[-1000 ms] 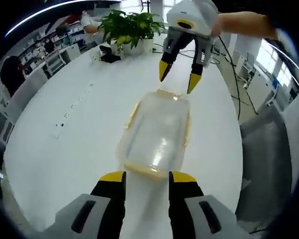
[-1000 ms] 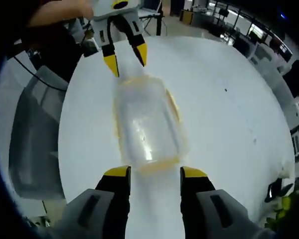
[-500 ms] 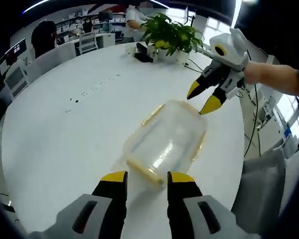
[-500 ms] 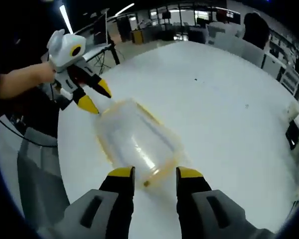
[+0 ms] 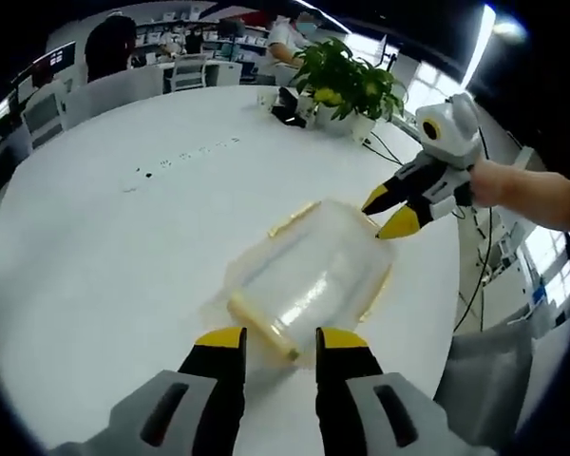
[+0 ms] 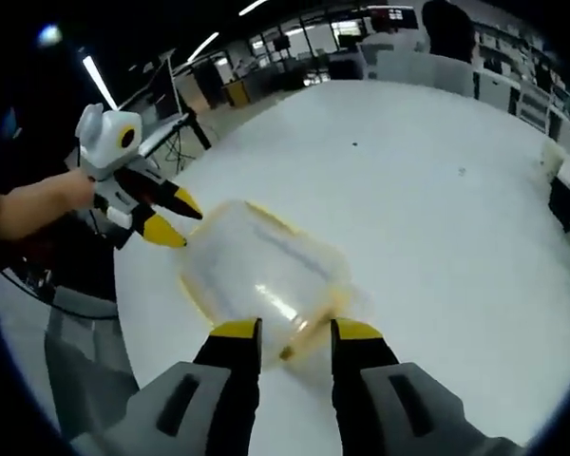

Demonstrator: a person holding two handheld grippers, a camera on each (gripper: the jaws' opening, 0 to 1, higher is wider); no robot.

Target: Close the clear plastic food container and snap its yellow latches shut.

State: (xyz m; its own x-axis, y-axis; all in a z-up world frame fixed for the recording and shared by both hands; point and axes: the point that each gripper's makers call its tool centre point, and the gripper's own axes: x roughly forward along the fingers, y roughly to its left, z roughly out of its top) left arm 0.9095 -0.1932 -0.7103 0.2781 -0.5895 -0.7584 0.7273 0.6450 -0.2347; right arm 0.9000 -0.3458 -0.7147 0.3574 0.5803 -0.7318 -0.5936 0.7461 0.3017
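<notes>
Starts at the left gripper [image 5: 266,337]: fingers spread and empty, clamped on nothing, with the yellow end latch [image 5: 258,321] of the clear plastic food container [image 5: 309,275] now poking into the gap between their tips instead of sitting just ahead of them as a second ago. Finds the same at the other end in the right gripper view: right gripper [image 6: 294,328] released, fingers apart, the near yellow latch [image 6: 312,326] running down between the tips, closer in than before. Looks across from each view to the opposite tool: right gripper [image 5: 388,211] parted a little and right at the far corner of the container, touching or just short of it, hard to say which; left gripper [image 6: 176,223] likewise spread at the far end, held by a bare hand [image 6: 47,204]. Places the container flat on the white surface [image 5: 95,256], lid apparently seated on the tub, bracketed end to end by the two tools. Cannot settle whether the long side strips [image 5: 293,218] are snapped down or flared out. Reads much of the swing of the picture as hand and camera motion, not as the container turning, though some rotation cannot be ruled out. Means, as a judgement, that closing is done or nearly so and that the approach is over: both ends within reach, nothing pressed yet, latching the end tabs next. Further out, a potted plant [image 5: 347,81] and office chairs beyond the surface.
</notes>
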